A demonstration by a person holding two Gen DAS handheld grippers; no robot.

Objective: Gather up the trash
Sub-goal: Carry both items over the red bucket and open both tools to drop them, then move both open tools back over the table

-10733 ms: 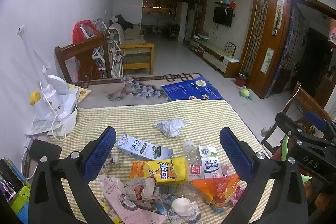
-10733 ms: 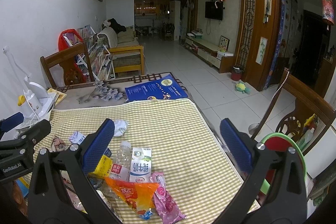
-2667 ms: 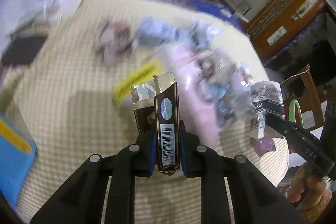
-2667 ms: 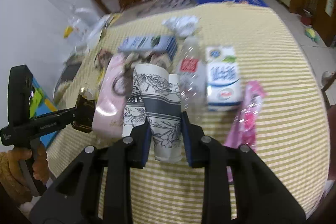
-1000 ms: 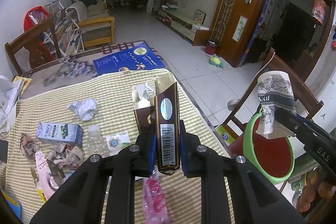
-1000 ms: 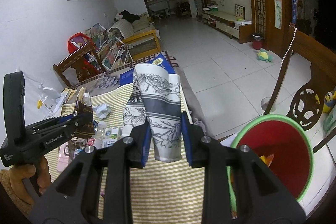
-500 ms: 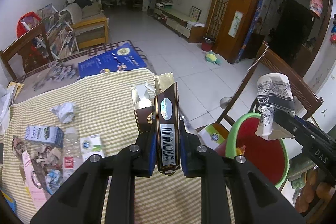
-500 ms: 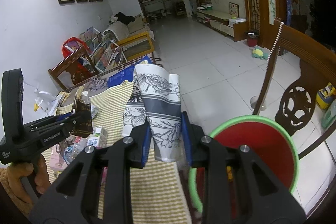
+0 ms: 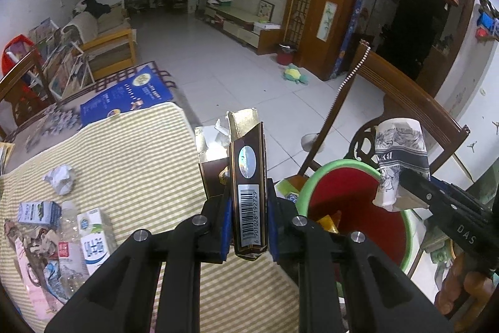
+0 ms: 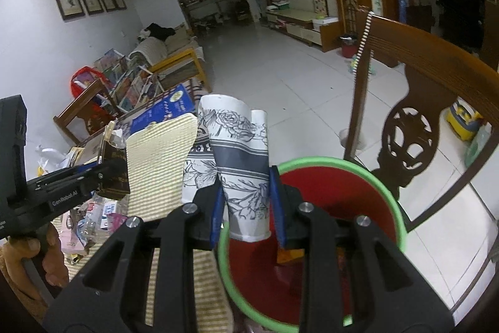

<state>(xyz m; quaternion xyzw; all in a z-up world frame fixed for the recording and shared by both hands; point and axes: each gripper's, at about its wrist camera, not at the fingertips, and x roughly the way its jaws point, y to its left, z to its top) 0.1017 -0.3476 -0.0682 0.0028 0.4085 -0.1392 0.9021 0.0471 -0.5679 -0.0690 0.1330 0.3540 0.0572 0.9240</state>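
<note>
Striped tablecloth (image 9: pixel 140 152), left wrist view: left gripper (image 9: pixel 248 216) is pinching a brown carton (image 9: pixel 248 192) over the table edge, beside the bin (image 9: pixel 358 177); litter (image 9: pixel 62 227) is lying far left. Right wrist view: right gripper (image 10: pixel 246 203) is clamping a crushed cup (image 10: pixel 240 164) above the bin's rim (image 10: pixel 368 173).

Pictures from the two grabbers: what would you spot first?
First, the big red bucket with a green rim beside the table, right under the right gripper, whose fingers pinch a squashed flowery paper cup. Next, the left gripper pinching a torn brown box with a barcode over the table's edge. More trash lies on the striped tablecloth.
</note>
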